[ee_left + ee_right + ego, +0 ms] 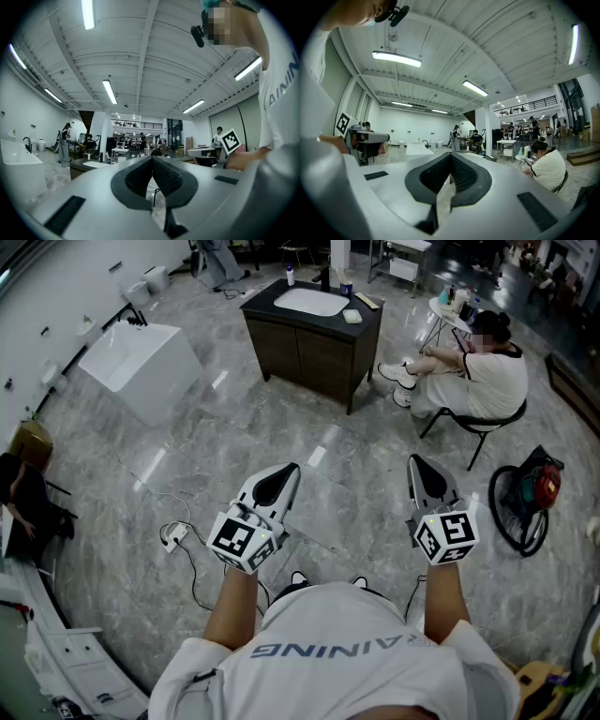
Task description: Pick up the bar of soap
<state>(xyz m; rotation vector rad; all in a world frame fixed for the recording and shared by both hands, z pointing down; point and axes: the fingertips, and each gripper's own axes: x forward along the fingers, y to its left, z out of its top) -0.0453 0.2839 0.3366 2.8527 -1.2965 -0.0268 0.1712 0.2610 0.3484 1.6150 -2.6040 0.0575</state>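
Note:
A small pale bar of soap lies on the right end of the dark vanity counter, beside the white sink basin, far ahead of me. My left gripper and right gripper are held at waist height over the grey floor, well short of the vanity. Both are shut with nothing between the jaws. The left gripper view shows its jaws touching at the tip, and the right gripper view shows its jaws likewise. The soap is too small to make out in either gripper view.
A person sits on a chair right of the vanity, beside a small round table. A white tub stands at the left. A power strip and cable lie on the floor near my feet. A bag sits at the right.

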